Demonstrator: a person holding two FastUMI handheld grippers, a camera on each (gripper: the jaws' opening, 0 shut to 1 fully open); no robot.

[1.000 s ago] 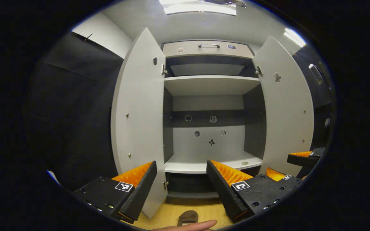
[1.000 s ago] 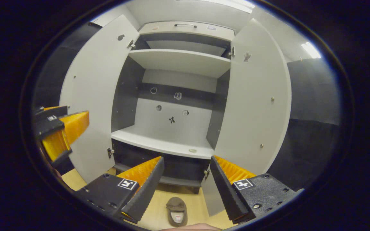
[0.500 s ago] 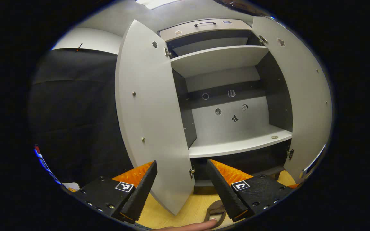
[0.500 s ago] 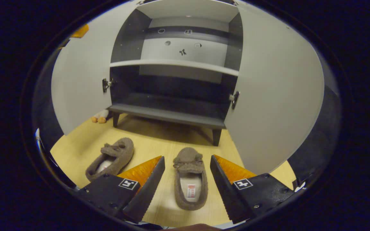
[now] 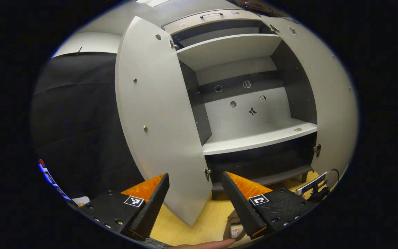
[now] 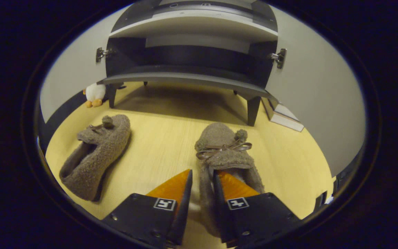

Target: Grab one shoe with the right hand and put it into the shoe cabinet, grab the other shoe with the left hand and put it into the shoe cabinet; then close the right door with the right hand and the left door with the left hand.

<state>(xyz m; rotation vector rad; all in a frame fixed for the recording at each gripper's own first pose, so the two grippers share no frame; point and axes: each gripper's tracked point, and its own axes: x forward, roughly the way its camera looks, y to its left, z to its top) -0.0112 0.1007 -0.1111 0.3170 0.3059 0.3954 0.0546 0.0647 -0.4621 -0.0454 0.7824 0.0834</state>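
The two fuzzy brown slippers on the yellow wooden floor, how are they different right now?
The fuzzy brown slipper with the ribbon bow has its side wall pinched by the right gripper; the other fuzzy brown slipper lies free, apart from it. The pinched one points straight at the grey shoe cabinet; the free one lies slanted. Both are the same woolly brown.

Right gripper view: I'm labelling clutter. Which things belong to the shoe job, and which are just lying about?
Belongs to the job:
- brown fuzzy slipper with a bow, right gripper closed on its side wall
- second brown fuzzy slipper
- grey shoe cabinet, doors open

Lying about:
- white plush toy
- stacked books
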